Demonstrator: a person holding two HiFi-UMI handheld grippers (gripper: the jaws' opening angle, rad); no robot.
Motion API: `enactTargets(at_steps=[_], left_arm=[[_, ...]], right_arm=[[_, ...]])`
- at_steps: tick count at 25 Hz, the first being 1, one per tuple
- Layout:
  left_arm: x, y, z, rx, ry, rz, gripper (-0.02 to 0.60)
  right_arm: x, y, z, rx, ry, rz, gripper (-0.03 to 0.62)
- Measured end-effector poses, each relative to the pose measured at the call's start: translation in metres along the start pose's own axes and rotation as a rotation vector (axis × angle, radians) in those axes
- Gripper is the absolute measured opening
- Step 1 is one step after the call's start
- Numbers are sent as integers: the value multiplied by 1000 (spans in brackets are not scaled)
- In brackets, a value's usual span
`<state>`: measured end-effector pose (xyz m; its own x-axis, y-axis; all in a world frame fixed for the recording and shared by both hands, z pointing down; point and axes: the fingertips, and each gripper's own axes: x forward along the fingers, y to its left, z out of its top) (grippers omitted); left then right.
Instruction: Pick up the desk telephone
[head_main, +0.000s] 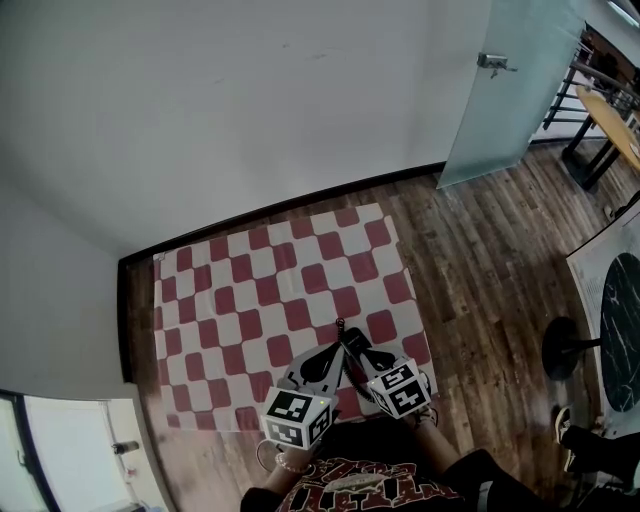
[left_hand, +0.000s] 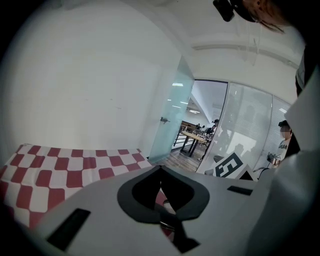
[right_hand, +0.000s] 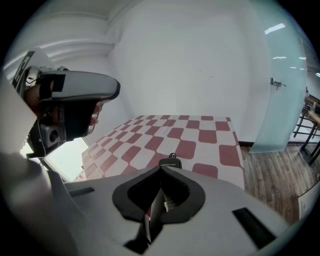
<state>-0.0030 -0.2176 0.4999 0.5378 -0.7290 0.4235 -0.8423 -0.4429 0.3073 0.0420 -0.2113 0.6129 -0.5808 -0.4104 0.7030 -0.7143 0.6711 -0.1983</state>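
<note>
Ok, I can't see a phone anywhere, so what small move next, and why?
Probably open both tongs and wait: left tongs and right tongs are shut over the cloth's near edge, and no phone shows on it.

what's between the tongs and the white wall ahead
Just the red-and-white checked cloth, bare but for a small black item at the near end, then the dark baseboard. The head view shows it.

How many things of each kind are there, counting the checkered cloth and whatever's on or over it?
Checkered cloth: 1
Grippers: 2, left gripper and right gripper
Small black item with a ring: 1
Total: 4
</note>
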Motion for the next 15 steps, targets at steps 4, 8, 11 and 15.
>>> enactTargets(at_steps=[4, 8, 11, 15], left_arm=[[-2, 1, 0, -1, -5, 2, 6], [-6, 1, -2, 3, -3, 7, 6], [-8, 3, -4, -2, -2, 13, 6], [-10, 6, -6, -9, -2, 19, 6]], right_arm=[[6, -1, -8, 13, 20, 4, 18], [11, -1, -15, 25, 35, 5, 18], [14, -3, -20, 22, 47, -3, 18], [17, -6, -25, 20, 60, -21, 18]])
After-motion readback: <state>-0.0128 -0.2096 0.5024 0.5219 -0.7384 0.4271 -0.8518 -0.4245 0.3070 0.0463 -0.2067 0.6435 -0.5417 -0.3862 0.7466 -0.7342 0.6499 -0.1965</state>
